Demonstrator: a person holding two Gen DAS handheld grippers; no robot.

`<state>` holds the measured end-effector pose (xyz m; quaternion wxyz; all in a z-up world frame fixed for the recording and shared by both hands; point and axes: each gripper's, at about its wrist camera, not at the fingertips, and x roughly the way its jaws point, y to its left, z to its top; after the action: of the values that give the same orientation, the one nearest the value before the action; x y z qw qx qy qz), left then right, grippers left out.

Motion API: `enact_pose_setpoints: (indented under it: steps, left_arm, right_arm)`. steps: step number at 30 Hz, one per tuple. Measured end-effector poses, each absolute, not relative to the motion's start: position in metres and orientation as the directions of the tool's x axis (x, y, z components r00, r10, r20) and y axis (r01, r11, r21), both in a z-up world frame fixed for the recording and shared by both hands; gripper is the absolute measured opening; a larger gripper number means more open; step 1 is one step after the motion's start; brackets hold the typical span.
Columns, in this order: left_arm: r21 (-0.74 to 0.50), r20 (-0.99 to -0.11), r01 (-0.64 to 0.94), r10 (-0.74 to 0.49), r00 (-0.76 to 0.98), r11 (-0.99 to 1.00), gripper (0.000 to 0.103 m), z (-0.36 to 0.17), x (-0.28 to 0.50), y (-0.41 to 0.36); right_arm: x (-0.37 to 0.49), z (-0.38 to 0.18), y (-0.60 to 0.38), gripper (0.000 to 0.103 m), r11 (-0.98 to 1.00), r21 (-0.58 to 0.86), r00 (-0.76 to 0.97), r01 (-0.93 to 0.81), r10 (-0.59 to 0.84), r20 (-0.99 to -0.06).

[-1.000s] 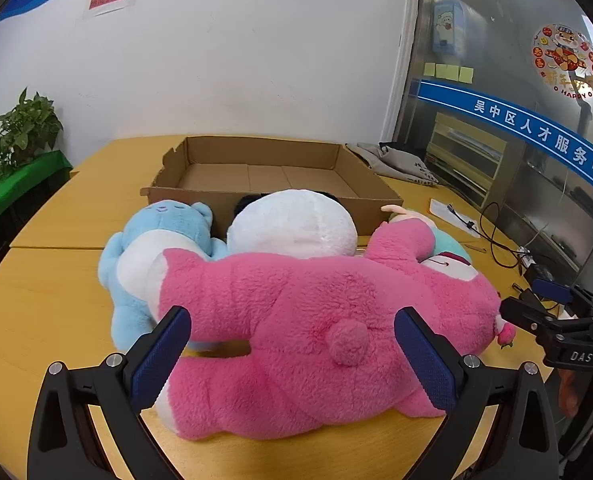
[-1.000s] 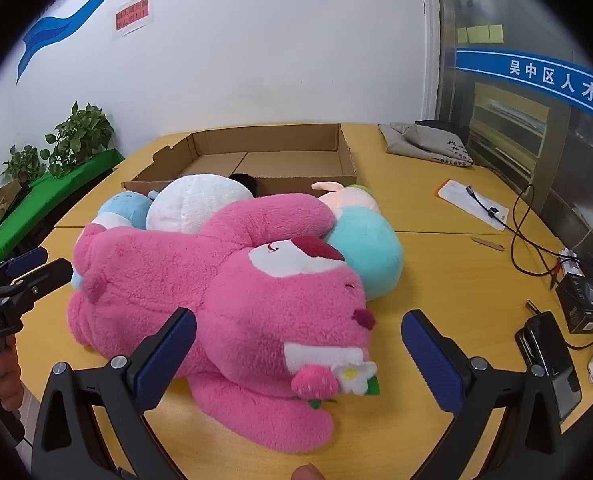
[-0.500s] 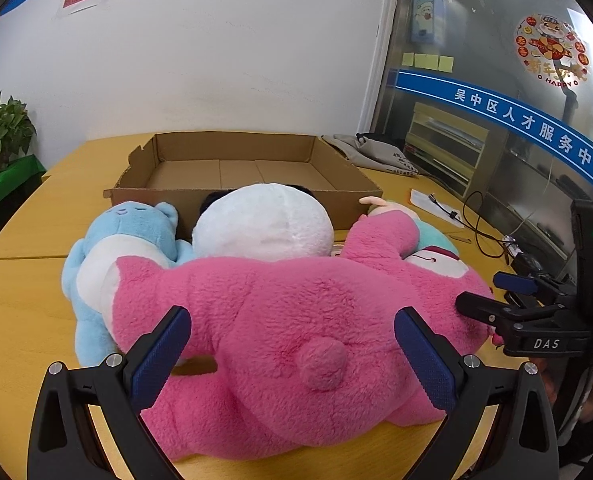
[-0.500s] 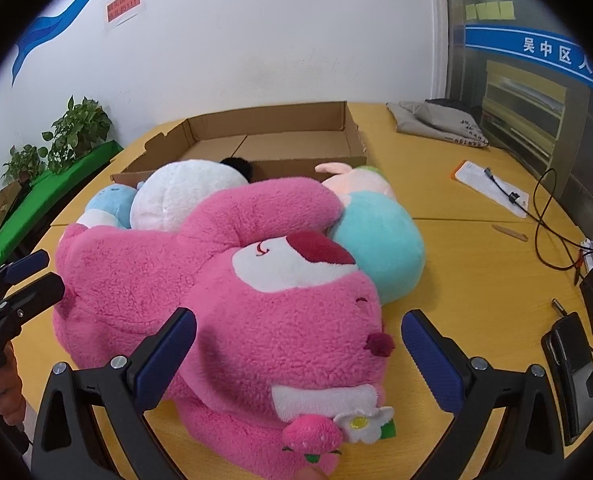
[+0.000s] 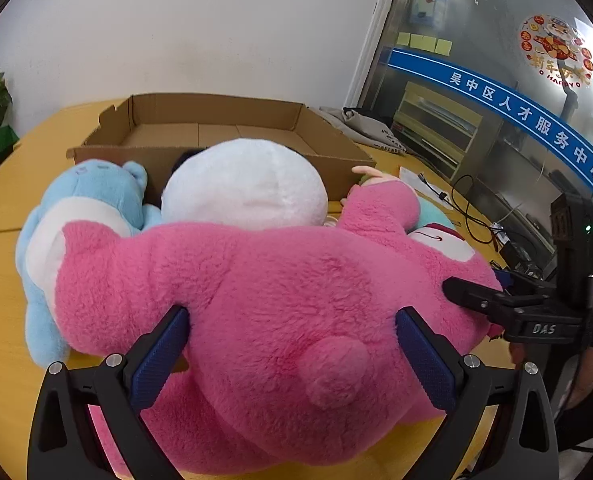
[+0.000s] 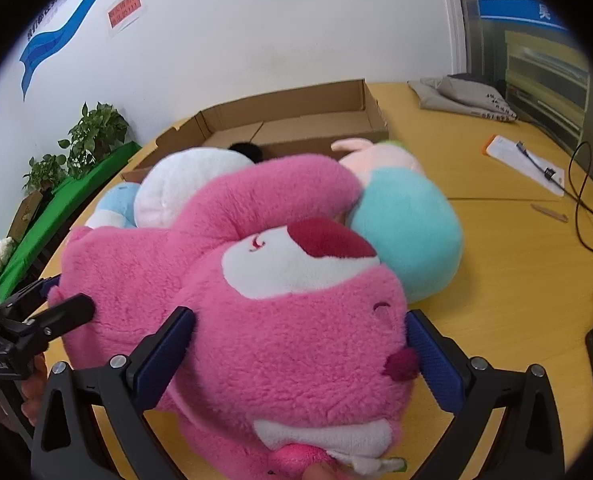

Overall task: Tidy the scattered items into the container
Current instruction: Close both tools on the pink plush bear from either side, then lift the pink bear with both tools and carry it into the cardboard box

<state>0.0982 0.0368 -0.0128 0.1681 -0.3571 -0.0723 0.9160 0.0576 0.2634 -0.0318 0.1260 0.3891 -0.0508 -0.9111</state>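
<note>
Pink plush bear [image 5: 280, 304] lies on its side along the near edge of the surface [image 6: 516, 264], in front of the cardboard box [image 5: 216, 128], which sits toward the far edge and holds nothing yet. A second ago both claws hung short of the bear with clear air at their pads; now each has come in around it. The left claw [image 5: 292, 356] straddles the rump, tail between its fingers, both blue pads pressed against the fur but spread wide, not clamped. The right claw [image 6: 300, 356] likewise brackets the head, its jaws wide apart and the pads touching the cheeks on either side.

Behind the bear, the white plush [image 5: 244, 184], the blue plush [image 5: 96, 200] and the teal plush [image 6: 408, 232] are packed against it and against the box's near wall.

My reading: the approach is finished and the two-handed squeeze comes next, then a lift over the box wall. Soft stuffing will give, so a shallow pinch may slip; the bear's arm draped over the white toy could drag it along.
</note>
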Motion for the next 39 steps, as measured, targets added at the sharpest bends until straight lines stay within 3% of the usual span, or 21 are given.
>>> enact_pose_setpoints:
  steps: [5, 10, 17, 20, 22, 24, 26, 28, 33, 39]
  left_arm:
    - [-0.259, -0.648, -0.266, 0.371, -0.666, -0.929, 0.098, -0.022, 0.098, 0.035]
    - [-0.308, -0.653, -0.27, 0.409, -0.638, -0.912, 0.086, -0.024, 0.107, 0.027]
    - [-0.317, -0.655, -0.282, 0.424, -0.626, -0.905, 0.086, -0.028, 0.112, 0.026]
    - [-0.318, -0.657, -0.274, 0.419, -0.627, -0.908, 0.073, -0.028, 0.112, 0.028]
    - [-0.328, -0.656, -0.275, 0.427, -0.622, -0.904, 0.058, -0.026, 0.116, 0.027]
    - [-0.339, -0.657, -0.275, 0.435, -0.616, -0.9, 0.051, -0.021, 0.119, 0.026]
    - [-0.321, -0.663, -0.278, 0.424, -0.616, -0.905, 0.049, -0.016, 0.124, 0.028]
    - [-0.319, -0.663, -0.273, 0.42, -0.62, -0.908, 0.049, -0.01, 0.129, 0.028]
    - [-0.301, -0.605, -0.307, 0.429, -0.67, -0.903, 0.049, 0.032, 0.141, 0.026]
    - [-0.212, -0.507, -0.353, 0.411, -0.758, -0.911, 0.049, 0.107, 0.102, 0.019]
  right_arm:
    - [0.06, -0.044, 0.268, 0.103, -0.943, 0.202, -0.68, 0.263, -0.33, -0.655]
    - [0.068, -0.045, 0.273, 0.103, -0.928, 0.22, -0.664, 0.301, -0.369, -0.65]
    - [0.07, -0.046, 0.293, 0.103, -0.904, 0.311, -0.621, 0.295, -0.429, -0.656]
    - [0.067, -0.053, 0.293, 0.102, -0.895, 0.347, -0.613, 0.28, -0.445, -0.653]
    - [0.067, -0.053, 0.29, 0.092, -0.892, 0.346, -0.619, 0.291, -0.451, -0.643]
    - [0.073, -0.048, 0.285, 0.079, -0.894, 0.324, -0.633, 0.31, -0.449, -0.631]
    - [0.081, -0.039, 0.279, 0.067, -0.896, 0.292, -0.647, 0.335, -0.443, -0.62]
    - [0.087, -0.032, 0.277, 0.063, -0.893, 0.287, -0.654, 0.347, -0.45, -0.608]
    - [0.097, 0.001, 0.281, 0.062, -0.876, 0.31, -0.677, 0.368, -0.482, -0.556]
    - [0.065, 0.069, 0.274, 0.062, -0.867, 0.26, -0.764, 0.425, -0.498, -0.409]
